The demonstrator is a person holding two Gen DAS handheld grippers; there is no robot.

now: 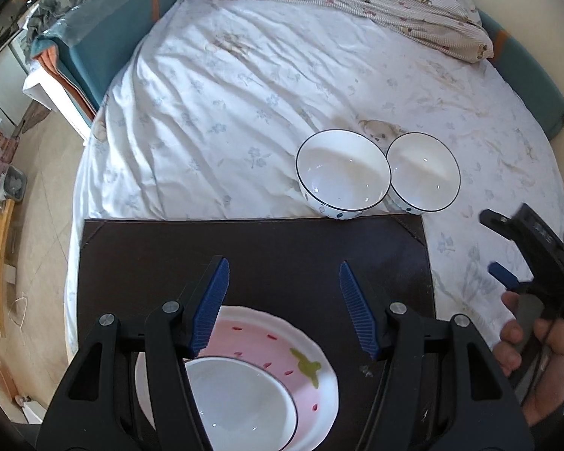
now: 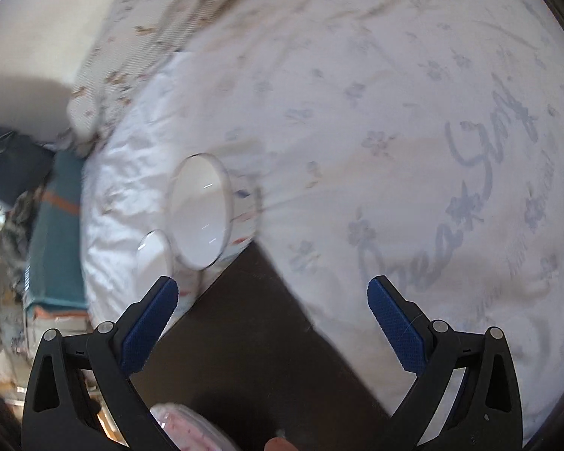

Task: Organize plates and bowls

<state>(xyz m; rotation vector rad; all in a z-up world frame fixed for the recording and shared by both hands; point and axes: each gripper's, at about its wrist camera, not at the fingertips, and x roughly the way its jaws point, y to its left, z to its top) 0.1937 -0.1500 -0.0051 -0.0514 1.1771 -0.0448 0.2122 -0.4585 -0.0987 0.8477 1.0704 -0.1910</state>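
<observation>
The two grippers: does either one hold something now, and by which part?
Nothing is held. The left gripper hangs open above the bowl on the plate; the right gripper is open over the mat.

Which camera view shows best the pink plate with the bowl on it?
The left wrist view. There the pink plate lies sharp on the dark mat, a white bowl resting on it. The right wrist view shows only a blurred edge of the plate at its bottom.
</observation>
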